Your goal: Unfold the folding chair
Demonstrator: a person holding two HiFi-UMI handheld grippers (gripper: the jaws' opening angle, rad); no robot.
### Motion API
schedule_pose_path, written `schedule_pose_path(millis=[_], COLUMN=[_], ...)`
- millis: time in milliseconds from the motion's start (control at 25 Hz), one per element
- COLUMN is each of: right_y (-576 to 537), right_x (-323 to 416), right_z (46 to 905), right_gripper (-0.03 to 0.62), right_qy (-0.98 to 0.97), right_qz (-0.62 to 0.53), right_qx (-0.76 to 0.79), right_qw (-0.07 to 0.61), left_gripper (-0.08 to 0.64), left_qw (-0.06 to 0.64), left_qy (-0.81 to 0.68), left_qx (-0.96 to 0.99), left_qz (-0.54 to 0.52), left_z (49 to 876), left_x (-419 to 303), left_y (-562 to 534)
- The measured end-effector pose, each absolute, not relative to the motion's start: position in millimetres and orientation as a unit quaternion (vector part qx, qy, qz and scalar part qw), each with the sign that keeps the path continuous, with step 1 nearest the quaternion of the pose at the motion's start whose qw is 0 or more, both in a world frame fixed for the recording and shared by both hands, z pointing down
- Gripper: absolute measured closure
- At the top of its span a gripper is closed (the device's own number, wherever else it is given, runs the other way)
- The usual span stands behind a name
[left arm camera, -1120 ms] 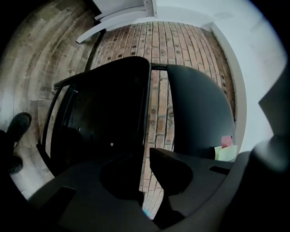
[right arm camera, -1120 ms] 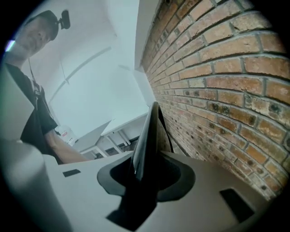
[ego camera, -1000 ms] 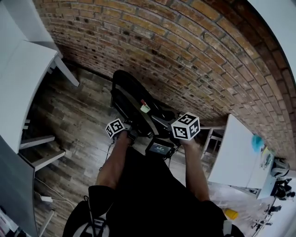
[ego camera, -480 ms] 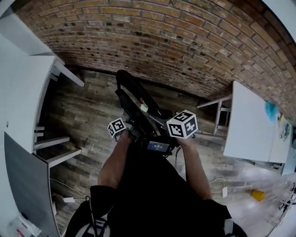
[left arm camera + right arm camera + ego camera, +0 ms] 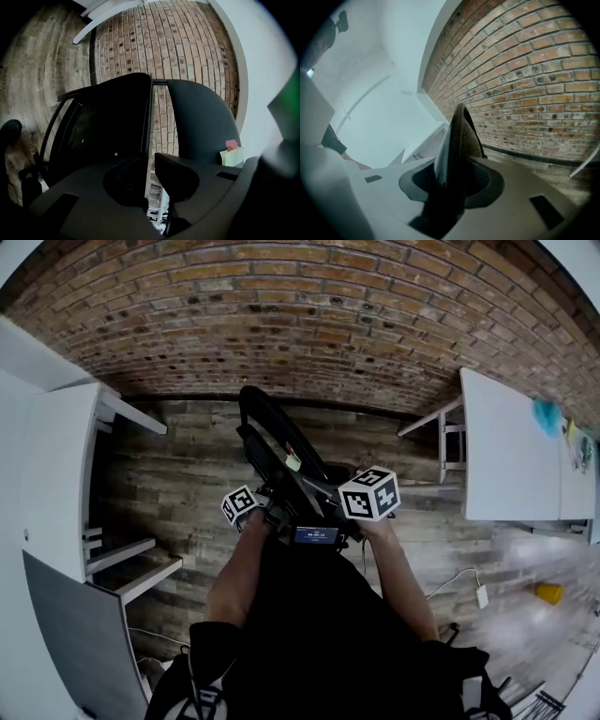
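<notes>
Swung round within the last second: wall (image 5: 309,324) now square ahead, table (image 5: 511,446) fully in at right. Carried both hands along with the turn. Found chair (image 5: 267,427) standing on floor (image 5: 178,474) near wall, folded flat, no wider than before. Checked left gripper (image 5: 150,161): squeezed to its tightest beside seat edge, sliver of light between jaws, nothing seen pinched. Checked right gripper (image 5: 452,183): just been opening, yet pressing on chair edge upright between jaws. Judged as repositioning only; unfolding not begun. Expect re-grip before pulling seat from back.
</notes>
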State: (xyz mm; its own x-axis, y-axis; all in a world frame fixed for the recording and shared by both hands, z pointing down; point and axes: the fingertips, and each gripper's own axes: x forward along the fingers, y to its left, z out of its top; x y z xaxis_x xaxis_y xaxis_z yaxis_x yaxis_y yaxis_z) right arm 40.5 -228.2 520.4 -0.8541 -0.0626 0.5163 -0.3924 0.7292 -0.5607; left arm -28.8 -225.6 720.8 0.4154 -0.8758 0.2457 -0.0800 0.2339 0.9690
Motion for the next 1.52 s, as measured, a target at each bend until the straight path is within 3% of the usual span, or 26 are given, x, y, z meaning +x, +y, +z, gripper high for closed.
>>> schedule_pose_path(millis=[160,560,960,1520], right_y=[-223.3,-172.6,-129.8,-66.4], right_x=[43.4,1.3,-26.0,23.0], right_z=[522.7,512.5,510.0,514.6], right_gripper=[0.449,0.453,0.448,0.449], right_qy=[-0.892,-0.894,-0.881,-0.846], right_qz=[0.364,0.325,0.329,0.356], right_qx=[0.166,0.205,0.252,0.344], right_qw=[0.211,0.231,0.228,0.199], left_gripper=[0.495,0.495,0.479,0.465], left_qw=[0.647,0.646,0.650,0.662], left_qy=[-0.427,-0.368,-0.361,-0.340], left_qx=[0.550,0.561,0.581,0.618], left_qz=[-0.312,-0.364,-0.332,-0.253], left_z=[718.8,709.9,709.1,714.2], left_x=[-35.2,-67.5,-82.1,-30.2], left_y=[-224.3,-184.3,-156.7,-102.4])
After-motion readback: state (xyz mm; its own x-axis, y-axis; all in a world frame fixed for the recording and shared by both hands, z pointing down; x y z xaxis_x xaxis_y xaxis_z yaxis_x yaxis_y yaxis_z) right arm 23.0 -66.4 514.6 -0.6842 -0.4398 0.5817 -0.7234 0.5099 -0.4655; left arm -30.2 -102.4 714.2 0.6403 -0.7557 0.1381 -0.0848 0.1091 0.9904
